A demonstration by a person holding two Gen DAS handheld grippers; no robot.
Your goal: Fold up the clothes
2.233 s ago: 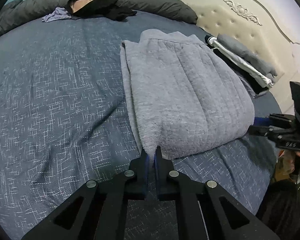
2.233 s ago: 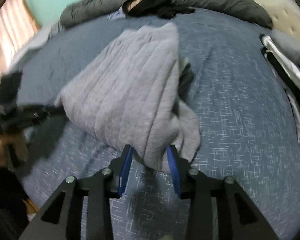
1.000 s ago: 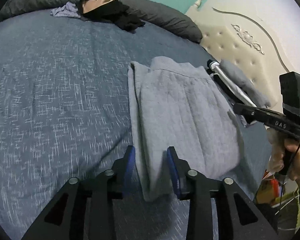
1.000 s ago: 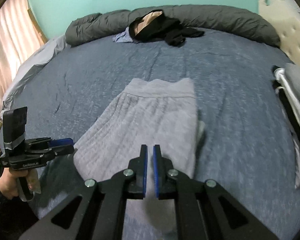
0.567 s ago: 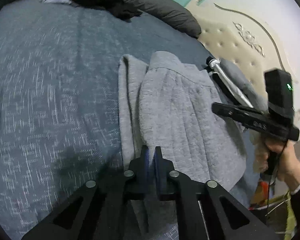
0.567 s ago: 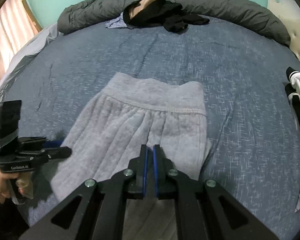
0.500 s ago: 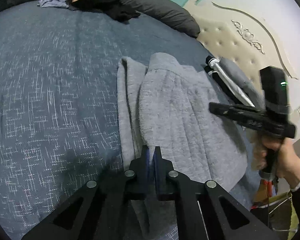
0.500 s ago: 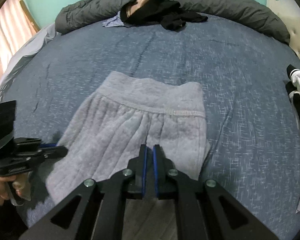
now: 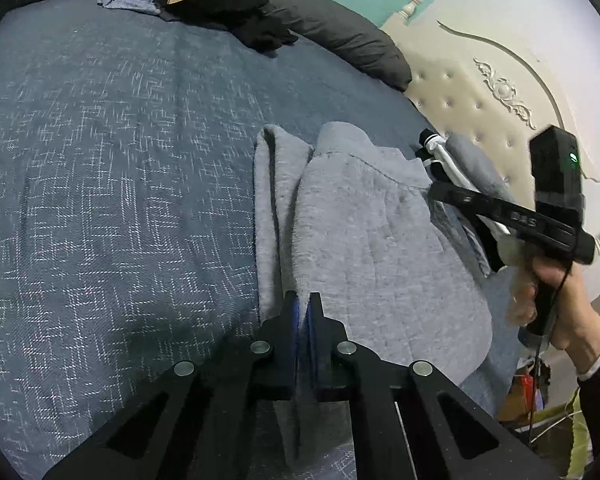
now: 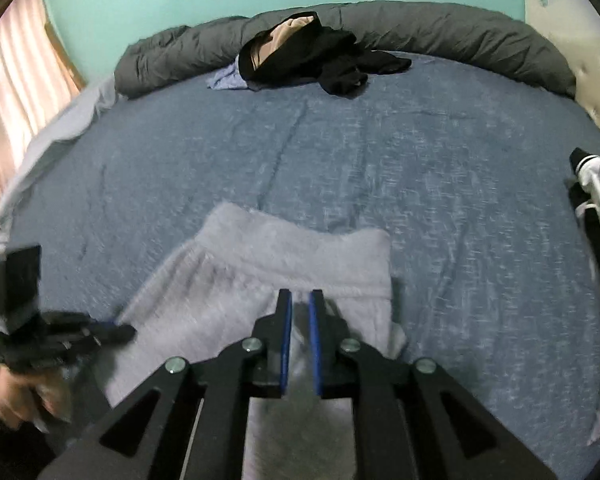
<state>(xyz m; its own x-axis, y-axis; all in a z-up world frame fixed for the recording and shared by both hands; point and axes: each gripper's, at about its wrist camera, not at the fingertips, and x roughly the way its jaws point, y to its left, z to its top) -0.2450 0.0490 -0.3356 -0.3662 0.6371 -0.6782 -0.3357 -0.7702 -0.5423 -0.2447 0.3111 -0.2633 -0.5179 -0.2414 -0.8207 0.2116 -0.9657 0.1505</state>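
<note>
Grey trousers (image 9: 372, 240) pinched in left gripper's (image 9: 303, 312) jaws.

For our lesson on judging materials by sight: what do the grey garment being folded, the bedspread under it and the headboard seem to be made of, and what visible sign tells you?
Grey garment: likely fleece or plush knit; matte, fuzzy nap.
Bedspread: woven cloth, apparently; flat blue with white crosshatch flecks.
Headboard: probably cream padded leatherette; button tufting, carved ornament above.
</note>
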